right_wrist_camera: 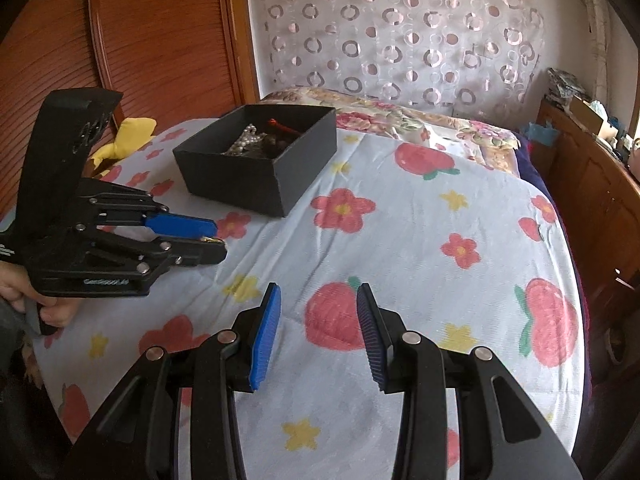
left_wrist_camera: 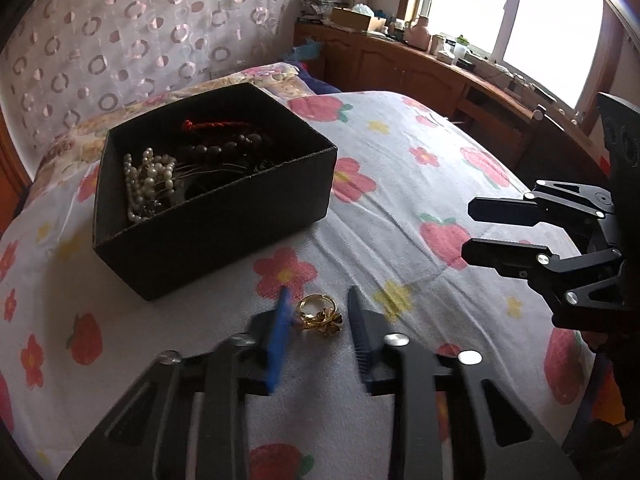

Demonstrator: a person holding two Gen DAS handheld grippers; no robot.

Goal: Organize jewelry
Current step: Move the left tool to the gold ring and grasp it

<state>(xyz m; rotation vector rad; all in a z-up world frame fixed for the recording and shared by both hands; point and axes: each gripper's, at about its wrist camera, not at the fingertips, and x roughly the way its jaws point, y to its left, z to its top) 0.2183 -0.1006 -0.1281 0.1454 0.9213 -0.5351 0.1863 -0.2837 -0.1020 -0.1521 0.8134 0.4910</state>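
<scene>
A gold ring with a flower ornament lies on the flowered bedspread between the fingers of my left gripper, which is open around it, jaws apart on either side. In the right wrist view a bit of gold shows between the left gripper's fingers. A black open box behind the ring holds a pearl strand, dark wooden beads and a red cord; the box also shows in the right wrist view. My right gripper is open and empty above the bedspread; it also shows in the left wrist view.
The bedspread covers a bed with a floral pillow behind the box. A wooden cabinet with clutter stands under the window to the right. A wooden door and a yellow cloth are to the left.
</scene>
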